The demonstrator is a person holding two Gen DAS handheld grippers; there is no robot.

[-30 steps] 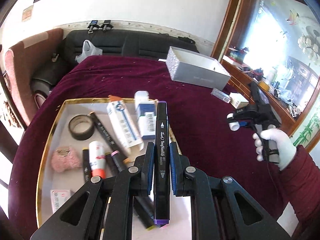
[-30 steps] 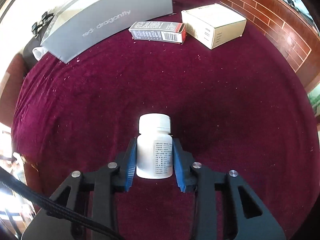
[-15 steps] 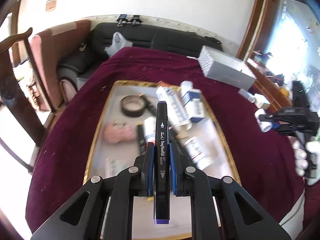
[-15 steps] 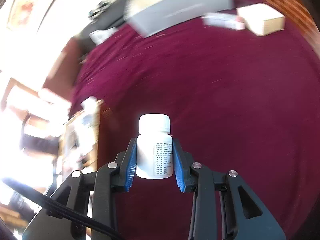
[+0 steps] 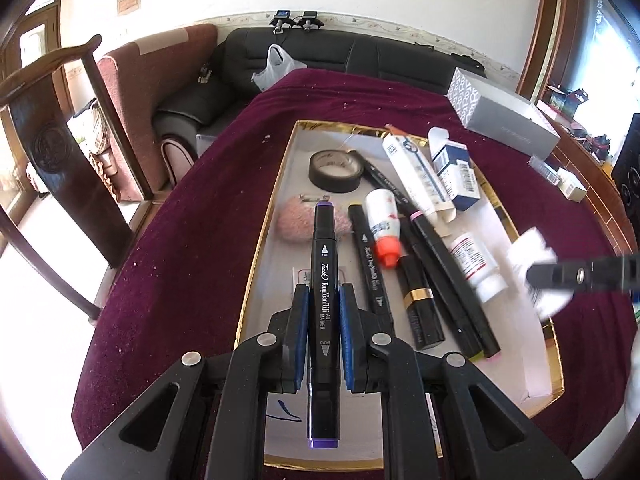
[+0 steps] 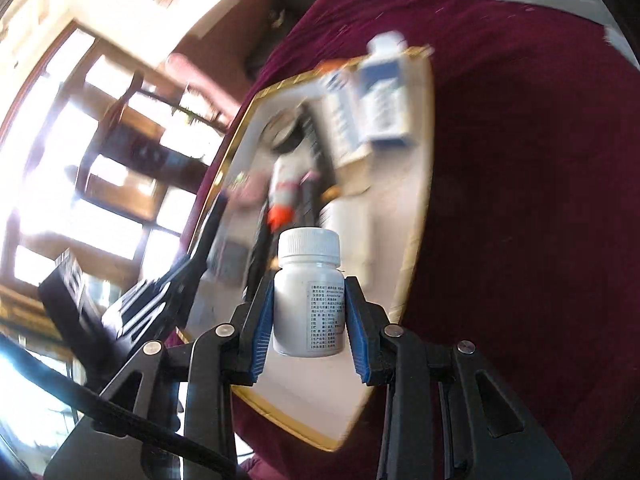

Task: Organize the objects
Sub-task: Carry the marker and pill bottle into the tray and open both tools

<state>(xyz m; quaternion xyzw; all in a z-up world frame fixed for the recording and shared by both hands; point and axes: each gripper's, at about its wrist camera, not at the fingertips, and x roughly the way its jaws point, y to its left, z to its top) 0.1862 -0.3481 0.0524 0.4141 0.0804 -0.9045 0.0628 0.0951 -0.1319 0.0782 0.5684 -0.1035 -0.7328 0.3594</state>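
Left gripper [image 5: 323, 330], lower centre of the left wrist view: clamped on black art marker [image 5: 323, 300], held lengthwise above gold-rimmed tray [image 5: 256, 256] on maroon tabletop [image 5: 192, 240]. Inside tray: tape roll [image 5: 335, 171], pink puff [image 5: 296, 220], orange-capped bottle [image 5: 383, 226], loose black markers, gold-banded lipstick [image 5: 420, 300], blue-and-white box [image 5: 456, 176]. Right gripper [image 6: 309, 322], lower centre of the right wrist view: pads pressed on both sides of white pill bottle [image 6: 309, 300], held upright over blurred tray's near edge. Grey box [image 5: 504, 116] at upper right, off tray
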